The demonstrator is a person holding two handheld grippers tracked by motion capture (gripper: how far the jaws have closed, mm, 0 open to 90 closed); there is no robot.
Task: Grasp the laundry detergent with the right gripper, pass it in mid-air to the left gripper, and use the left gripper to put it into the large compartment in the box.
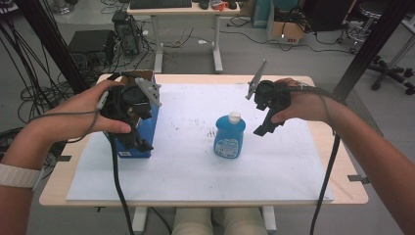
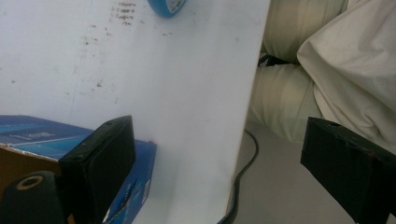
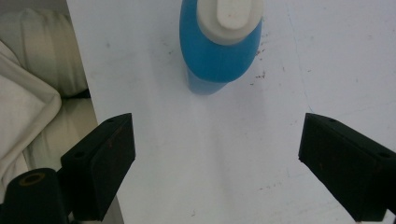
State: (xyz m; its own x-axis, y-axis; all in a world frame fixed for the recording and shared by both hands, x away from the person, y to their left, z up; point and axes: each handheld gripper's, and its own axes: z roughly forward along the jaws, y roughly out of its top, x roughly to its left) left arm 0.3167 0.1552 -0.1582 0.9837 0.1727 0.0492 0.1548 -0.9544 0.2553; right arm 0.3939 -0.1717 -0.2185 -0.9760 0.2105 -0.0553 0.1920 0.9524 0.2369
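A blue bottle [image 1: 229, 139] with a white cap [image 1: 235, 117] stands upright near the middle of the white sheet [image 1: 195, 171]. A blue cardboard box [image 1: 147, 128] with its top open stands at the sheet's left edge. My left gripper [image 1: 139, 140] hovers over the box, its jaws open and empty. In the left gripper view the box [image 2: 32, 137] lies under the left jaw of that gripper [image 2: 219, 140]. My right gripper [image 1: 266, 127] hangs just right of the bottle, open and apart from it. The right gripper view has the bottle [image 3: 219, 56] ahead of the gripper [image 3: 217, 135], beyond its jaws.
The wooden table [image 1: 342, 161] carries the sheet, which is speckled with dark marks [image 1: 203, 125]. The person's legs [image 2: 289, 102] show past the near edge. Cables [image 1: 117, 186] trail from both grippers. A desk [image 1: 186, 29] and equipment stand on the floor behind.
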